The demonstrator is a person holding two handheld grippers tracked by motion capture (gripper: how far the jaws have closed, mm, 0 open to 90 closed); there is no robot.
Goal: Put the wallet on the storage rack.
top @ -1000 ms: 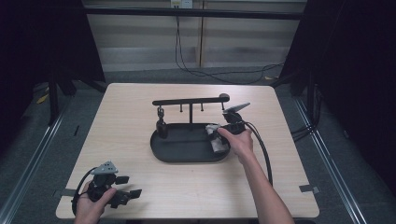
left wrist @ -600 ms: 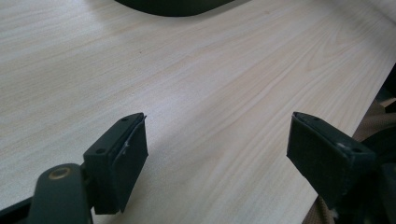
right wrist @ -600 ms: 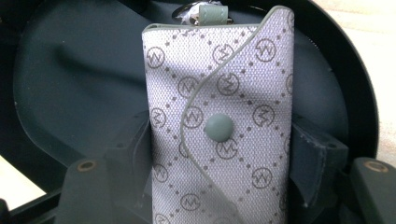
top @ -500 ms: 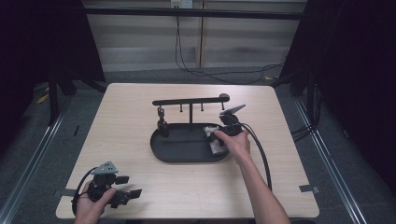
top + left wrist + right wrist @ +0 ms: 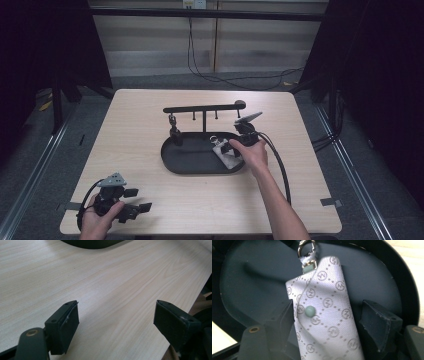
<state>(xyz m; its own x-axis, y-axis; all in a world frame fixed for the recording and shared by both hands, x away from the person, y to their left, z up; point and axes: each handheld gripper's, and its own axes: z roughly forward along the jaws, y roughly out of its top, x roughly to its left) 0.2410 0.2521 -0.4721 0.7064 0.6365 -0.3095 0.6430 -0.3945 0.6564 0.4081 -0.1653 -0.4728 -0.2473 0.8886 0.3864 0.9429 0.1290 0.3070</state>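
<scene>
a pale patterned key pouch (image 5: 324,312) with a metal clasp lies flat in the right end of a black oval tray (image 5: 185,160) on a light wooden counter (image 5: 310,165). the right gripper (image 5: 327,320) sits over it, its jaws just opening, apart on either side of the pouch with a gap at the right pad. the left gripper (image 5: 116,320) rests near the counter's front left corner, jaws wide apart and empty.

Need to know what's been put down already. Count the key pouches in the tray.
1: a white patterned key pouch lying in the black tray, at its right end, between the right gripper's parted jaws.
</scene>
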